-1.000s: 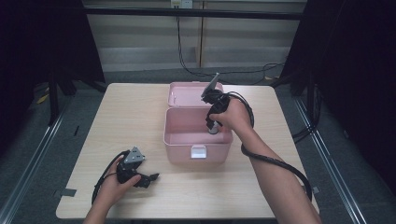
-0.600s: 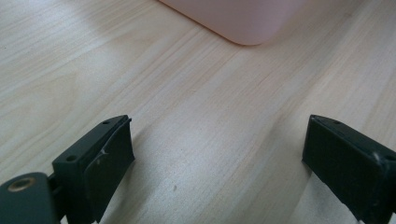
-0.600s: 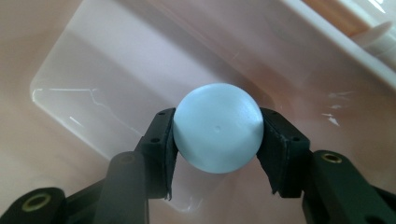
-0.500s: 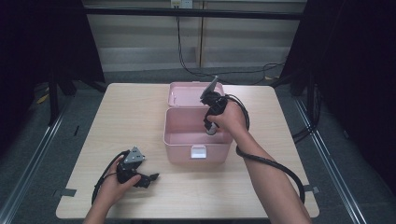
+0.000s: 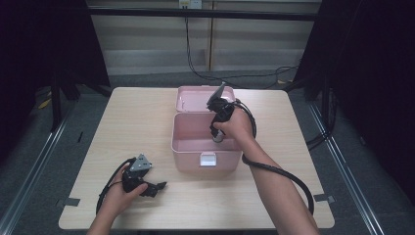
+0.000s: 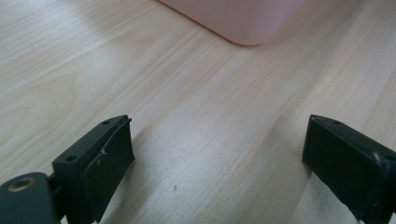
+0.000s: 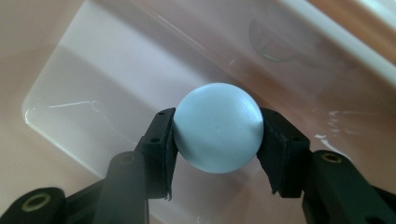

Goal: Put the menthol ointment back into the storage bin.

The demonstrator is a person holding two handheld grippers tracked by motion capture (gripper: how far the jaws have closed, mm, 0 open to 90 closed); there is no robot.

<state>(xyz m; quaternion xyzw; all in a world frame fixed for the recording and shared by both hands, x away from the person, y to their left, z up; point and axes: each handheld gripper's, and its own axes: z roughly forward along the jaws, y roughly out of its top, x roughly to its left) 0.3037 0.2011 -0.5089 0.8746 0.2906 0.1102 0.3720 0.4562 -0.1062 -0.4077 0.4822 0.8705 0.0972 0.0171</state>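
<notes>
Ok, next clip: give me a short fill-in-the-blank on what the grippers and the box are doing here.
1. The right gripper is shut on a pale blue ____.
2. It holds it over the inside of the pink ____, whose lid is open.
3. The left gripper rests on the table with jaws ____.

Missing words: ball; box; open

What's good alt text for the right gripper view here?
The right gripper clamps a pale blue ball between its two black jaws, pointing down into an open pink box. The box's glossy floor and rounded corner lie below the ball, and its pale rim crosses the upper right.
</notes>
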